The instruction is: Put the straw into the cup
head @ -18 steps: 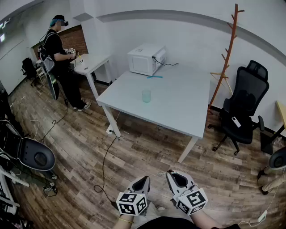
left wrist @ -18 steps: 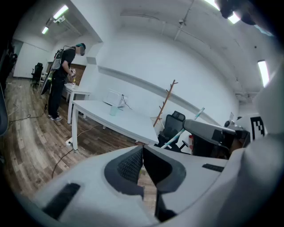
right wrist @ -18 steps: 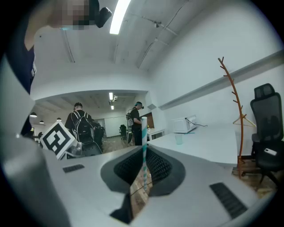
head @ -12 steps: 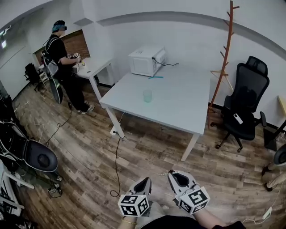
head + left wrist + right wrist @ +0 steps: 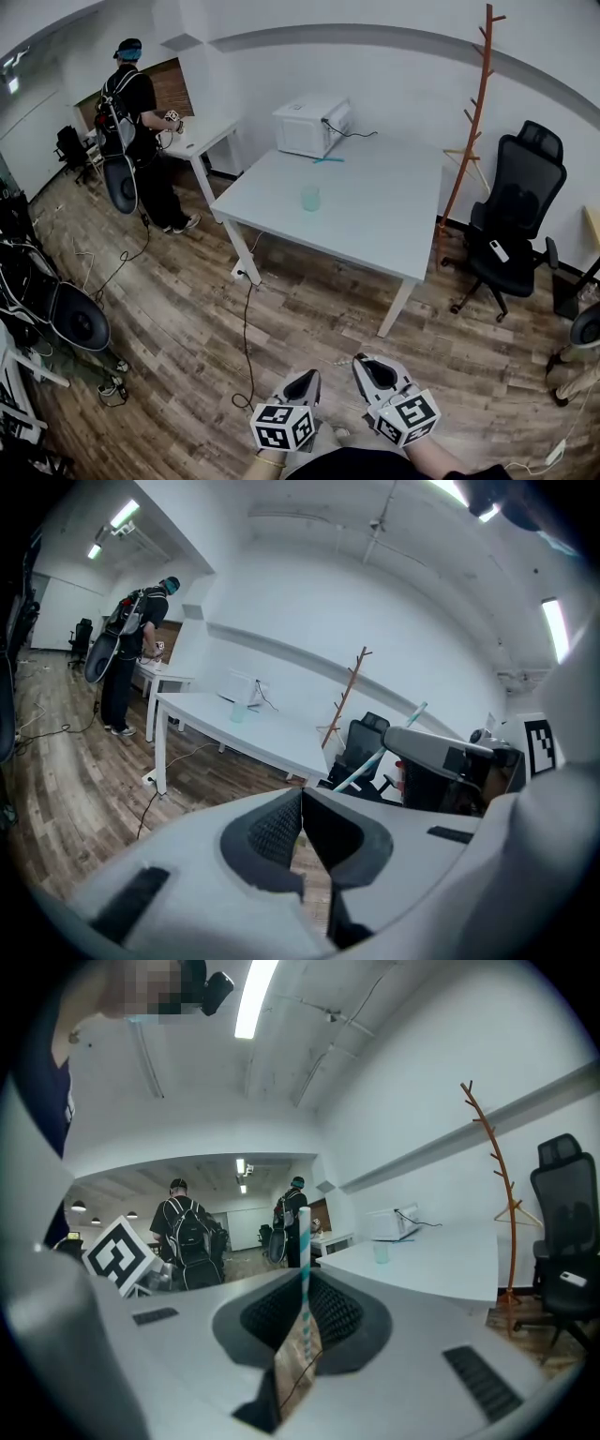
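**A:** Where does everything stand?

**B:** The white table (image 5: pixel 375 220) is well apart from the person, across open wood floor. Both grippers are held low, near the body. The left gripper (image 5: pixel 301 803) has its jaws pressed together with nothing between them. The right gripper (image 5: pixel 305 1283) has its jaws almost together, pinching the striped paper straw (image 5: pixel 304 1237), which stands up out of them. The pale green cup (image 5: pixel 309 198) sits upright near the table's left edge.

**A:** What could go wrong from here?

**B:** I'd say the aim is the main risk. The straw is thin and gripped low, so its long free end may waver, miss the cup's mouth, or tip so light a cup. A cable (image 5: pixel 246 328) also trails across the floor on the way there.

**A:** Has anything changed from a moment ago?

**B:** Very little. The grippers sit where they were and the cup hasn't moved. Only the other person (image 5: pixel 136 131) at the far desk has turned further away.
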`<action>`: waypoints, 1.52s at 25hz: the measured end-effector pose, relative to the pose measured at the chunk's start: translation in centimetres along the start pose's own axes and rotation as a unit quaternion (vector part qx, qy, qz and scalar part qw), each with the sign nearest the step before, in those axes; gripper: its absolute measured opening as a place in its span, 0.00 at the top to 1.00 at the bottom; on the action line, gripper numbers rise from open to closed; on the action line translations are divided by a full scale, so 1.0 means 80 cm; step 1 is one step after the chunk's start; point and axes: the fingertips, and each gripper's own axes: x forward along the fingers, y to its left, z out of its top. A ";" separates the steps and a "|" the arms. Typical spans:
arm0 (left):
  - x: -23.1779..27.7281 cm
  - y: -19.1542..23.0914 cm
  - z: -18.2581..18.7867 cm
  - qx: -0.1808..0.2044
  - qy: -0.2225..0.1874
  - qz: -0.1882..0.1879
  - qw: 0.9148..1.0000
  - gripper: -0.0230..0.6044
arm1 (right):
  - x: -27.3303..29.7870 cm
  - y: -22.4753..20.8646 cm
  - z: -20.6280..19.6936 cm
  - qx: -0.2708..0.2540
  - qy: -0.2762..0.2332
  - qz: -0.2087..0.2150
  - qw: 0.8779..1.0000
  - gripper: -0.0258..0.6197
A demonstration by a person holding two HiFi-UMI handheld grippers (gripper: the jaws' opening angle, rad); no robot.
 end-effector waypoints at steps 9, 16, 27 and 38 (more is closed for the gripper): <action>0.006 -0.005 0.008 0.009 0.001 -0.001 1.000 0.93 | 0.008 -0.014 0.011 0.009 -0.012 -0.005 1.000 0.89; 0.011 -0.001 0.011 0.016 0.004 0.001 1.000 0.93 | 0.012 -0.021 0.010 0.014 -0.011 -0.011 1.000 0.89; 0.038 0.013 0.026 0.019 0.008 -0.008 1.000 0.93 | 0.040 -0.040 0.016 0.010 -0.009 -0.020 1.000 0.89; 0.084 0.045 0.063 0.019 0.010 -0.019 1.000 0.93 | 0.096 -0.063 0.025 0.009 -0.008 -0.024 1.000 0.90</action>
